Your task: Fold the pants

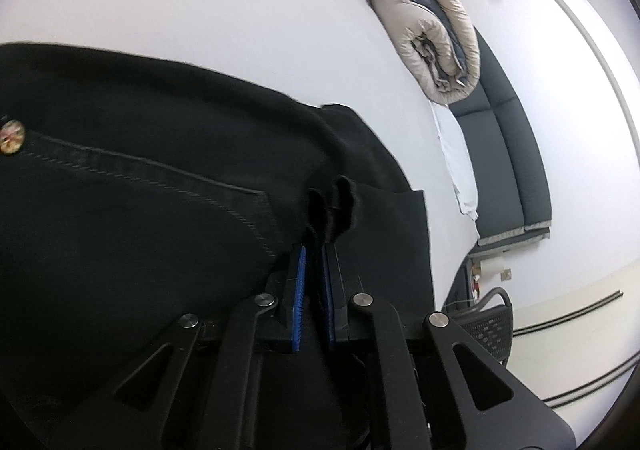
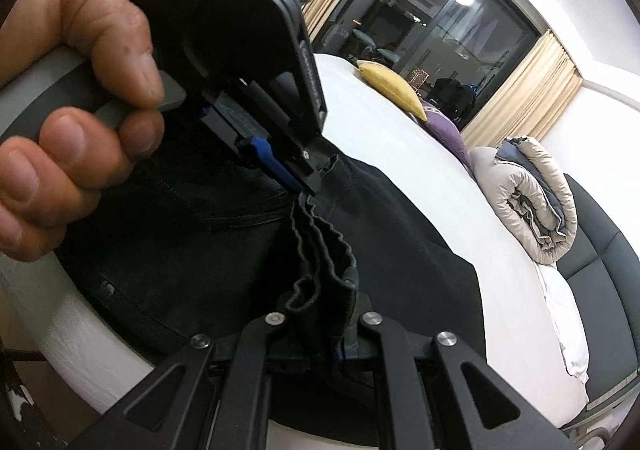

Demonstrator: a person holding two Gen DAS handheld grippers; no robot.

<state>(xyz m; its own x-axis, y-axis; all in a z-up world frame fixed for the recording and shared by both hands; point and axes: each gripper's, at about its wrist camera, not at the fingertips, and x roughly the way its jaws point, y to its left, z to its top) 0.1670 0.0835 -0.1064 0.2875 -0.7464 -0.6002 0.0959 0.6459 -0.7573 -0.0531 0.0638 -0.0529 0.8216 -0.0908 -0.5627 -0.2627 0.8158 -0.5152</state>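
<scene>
Right gripper fingers clamped on bunched pants | left gripper fingers pinching pants fold

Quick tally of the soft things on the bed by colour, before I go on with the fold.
Black: 1, the pants, pinched by both the left tongs and right tongs
Yellow: 1, cushion
Purple: 1, cushion
Beige and blue: 1, rolled quilt
Total: 4

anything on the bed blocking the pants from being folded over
Nothing visible does. Both tools already pinch the black pants, the left tool and right tool side by side. The white bed beyond is bare; the rolled duvet sits at its far edge.
</scene>
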